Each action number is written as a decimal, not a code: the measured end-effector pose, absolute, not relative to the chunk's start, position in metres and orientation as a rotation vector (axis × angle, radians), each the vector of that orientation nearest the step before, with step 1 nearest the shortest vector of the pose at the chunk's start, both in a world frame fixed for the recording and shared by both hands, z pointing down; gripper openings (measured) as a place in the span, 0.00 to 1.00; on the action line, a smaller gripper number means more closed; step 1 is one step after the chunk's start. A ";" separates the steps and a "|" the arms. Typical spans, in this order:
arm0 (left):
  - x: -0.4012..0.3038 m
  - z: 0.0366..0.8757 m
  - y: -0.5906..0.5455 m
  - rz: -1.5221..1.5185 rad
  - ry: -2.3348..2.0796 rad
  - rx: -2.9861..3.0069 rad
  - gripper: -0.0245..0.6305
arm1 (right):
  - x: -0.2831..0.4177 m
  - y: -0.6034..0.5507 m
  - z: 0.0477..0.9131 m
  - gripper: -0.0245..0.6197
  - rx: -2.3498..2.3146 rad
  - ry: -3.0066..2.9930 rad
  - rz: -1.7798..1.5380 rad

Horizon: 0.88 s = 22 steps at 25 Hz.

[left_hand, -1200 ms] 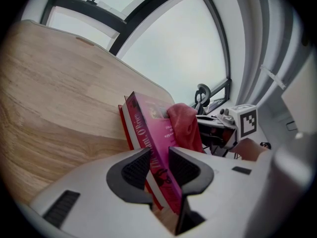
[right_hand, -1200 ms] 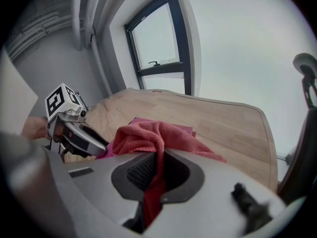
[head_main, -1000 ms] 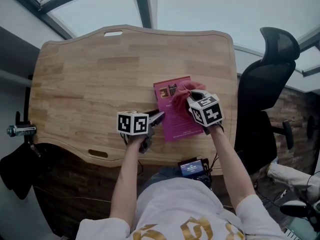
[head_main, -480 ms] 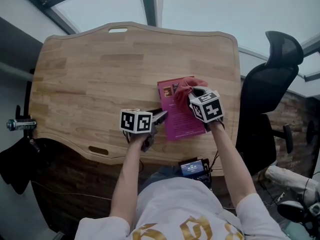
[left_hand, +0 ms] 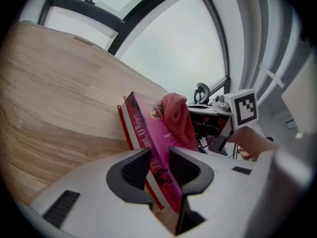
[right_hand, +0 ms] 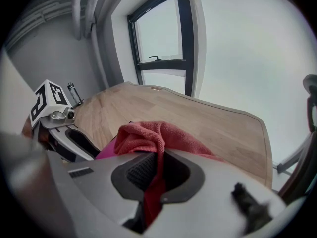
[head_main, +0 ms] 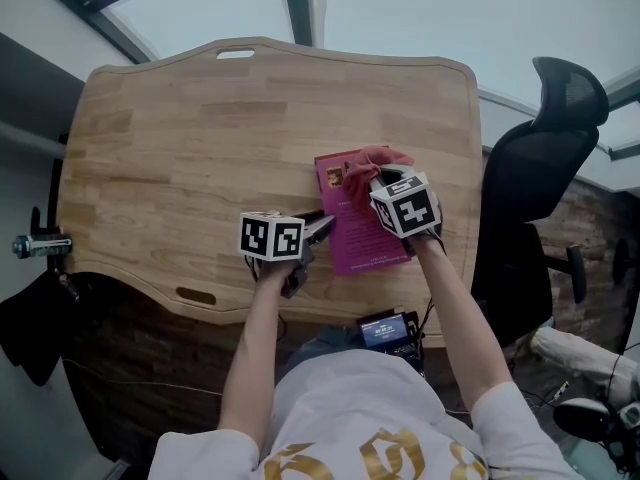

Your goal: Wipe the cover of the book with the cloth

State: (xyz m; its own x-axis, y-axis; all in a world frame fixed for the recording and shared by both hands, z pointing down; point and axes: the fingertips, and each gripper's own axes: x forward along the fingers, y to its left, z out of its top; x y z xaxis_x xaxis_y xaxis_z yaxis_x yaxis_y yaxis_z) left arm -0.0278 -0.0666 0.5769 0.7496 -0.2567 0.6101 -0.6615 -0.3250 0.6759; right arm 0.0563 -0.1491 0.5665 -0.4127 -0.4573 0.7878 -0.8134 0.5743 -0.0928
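Book point(head_main: 356, 236) edge is pinched tight in my left gripper point(left_hand: 160, 165), right gripper point(right_hand: 156, 171) clamped on the red cloth point(right_hand: 146, 133), bunched on the cover, wooden table point(head_main: 190, 138) underneath.

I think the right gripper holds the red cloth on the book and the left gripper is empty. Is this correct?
The left gripper is not empty: the left gripper view shows its jaws shut on the edge of the book. The right gripper does hold the red cloth on the book.
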 end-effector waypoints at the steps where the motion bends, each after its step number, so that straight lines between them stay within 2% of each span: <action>1: -0.028 0.577 -0.067 0.486 -0.704 1.904 0.23 | 0.054 -0.149 0.566 0.10 1.004 -2.065 0.615; 22: -0.028 0.578 -0.066 0.474 -0.718 1.900 0.23 | 0.015 -0.133 0.566 0.10 0.892 -2.117 0.590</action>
